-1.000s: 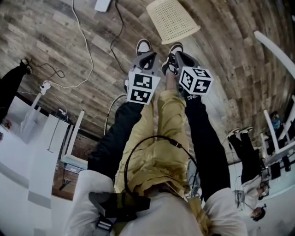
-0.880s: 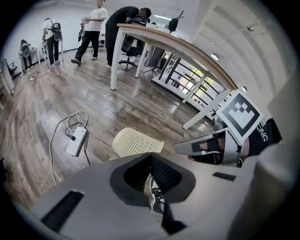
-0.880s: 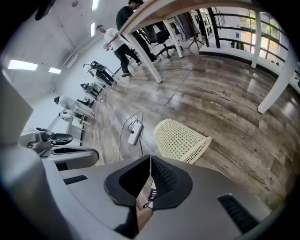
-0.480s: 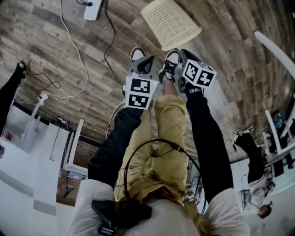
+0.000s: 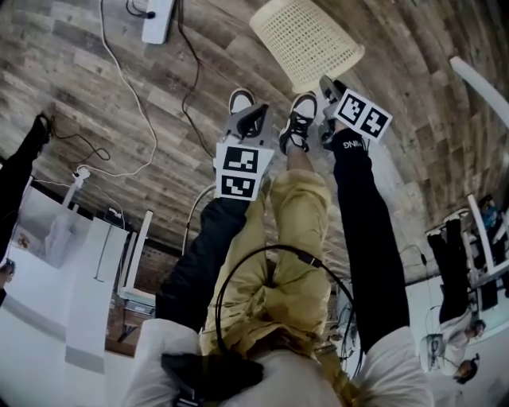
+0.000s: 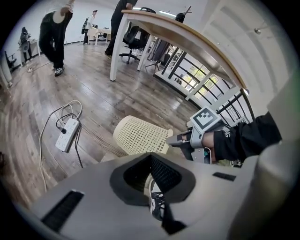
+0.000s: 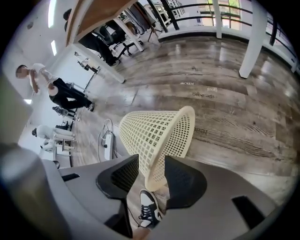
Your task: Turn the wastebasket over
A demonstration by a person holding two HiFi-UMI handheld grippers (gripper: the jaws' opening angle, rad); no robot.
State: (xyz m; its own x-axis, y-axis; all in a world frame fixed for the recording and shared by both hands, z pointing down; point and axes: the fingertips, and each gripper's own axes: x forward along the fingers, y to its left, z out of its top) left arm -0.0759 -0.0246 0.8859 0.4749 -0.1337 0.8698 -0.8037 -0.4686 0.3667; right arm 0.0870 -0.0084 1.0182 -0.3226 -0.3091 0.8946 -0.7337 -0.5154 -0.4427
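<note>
Jaws of the right gripper (image 7: 149,174) stand apart, and the rim of the basket (image 7: 157,131) sits in the gap between the two pads, not clearly pinched. The left gripper (image 6: 151,174) is spread as well and holds nothing; only a shoe (image 6: 155,204) shows through its gap.

The basket lies on its side on the wood floor (image 5: 79,63), just ahead of the person's feet, its open mouth toward the right gripper and its narrow base pointing away. A power strip (image 5: 155,17) lies on the floor beside it, apart from it, with cables (image 5: 119,75) trailing back toward the person. Farther off stand a table (image 6: 178,33) and a white post (image 7: 255,42), well clear, and a person (image 6: 56,33) stands at the far end of the room. Nothing lies between the grippers and the basket.

A second ago the right gripper hung by the shoe, short of the basket — since then it has reached forward to the rim. The left gripper sits over the feet much as before.
</note>
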